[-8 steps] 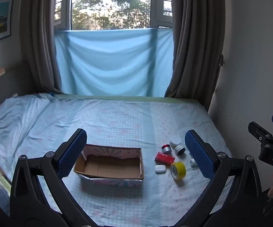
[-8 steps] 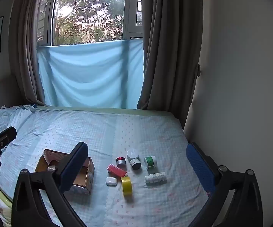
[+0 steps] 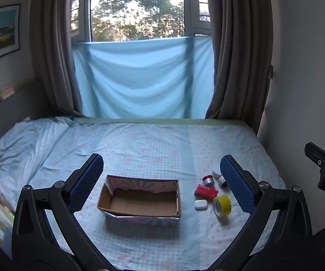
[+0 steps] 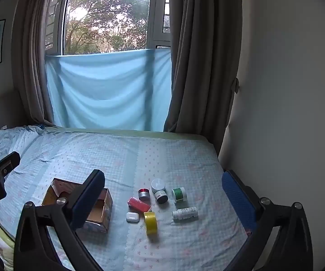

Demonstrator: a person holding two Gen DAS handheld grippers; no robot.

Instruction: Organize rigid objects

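Bedroom, bed (image 3: pixel 139 144) in pale blue checked sheet, window with grey curtains and blue cloth behind. Left gripper (image 3: pixel 161 180) above near edge of bed, jaws spread full wide, nothing between pads. Right gripper (image 4: pixel 163 197) likewise wide open, empty, angled down toward bed. Open cardboard box (image 3: pixel 139 199) on sheet, nothing inside, framed between left fingers. Just right of box, loose cluster: red box (image 4: pixel 139 204) lying flat, white earbud case (image 4: pixel 132 216) near it, yellow tape roll (image 4: pixel 151 223) on edge beside case. Behind those: red-lidded tin (image 4: pixel 144 194), white jar (image 4: pixel 158 185), dark-lidded jar (image 4: pixel 161 197), green-labelled jar (image 4: pixel 179 194). White bottle (image 4: pixel 185 213) on its side, furthest right. All apart from both grippers.
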